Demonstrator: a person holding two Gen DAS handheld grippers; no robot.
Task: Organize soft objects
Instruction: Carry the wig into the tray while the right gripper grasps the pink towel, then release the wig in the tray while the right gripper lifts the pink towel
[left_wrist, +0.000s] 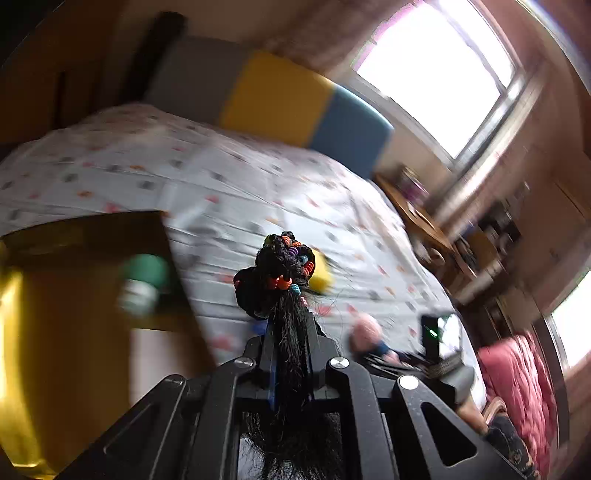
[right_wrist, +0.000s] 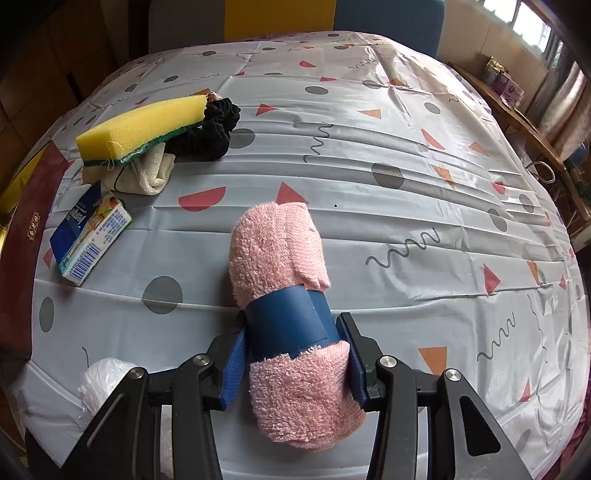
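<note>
Towel roll (right_wrist: 280, 291) in right gripper (right_wrist: 293, 363)

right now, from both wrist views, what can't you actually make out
- Left wrist view: motion blur smears the green object by the brown box; unidentifiable.
- Left wrist view: the black hair bundle hides the left gripper fingertips.
- Right wrist view: the yellow sponge covers part of the black scrunchie and cream cloth.
- Right wrist view: the white bag is partly behind the right gripper, which grips the pink towel.

Sponge (right_wrist: 142, 127) atop scrunchie (right_wrist: 214, 129), carton (right_wrist: 90, 240) nearer, left of towel (right_wrist: 284, 299)
</note>
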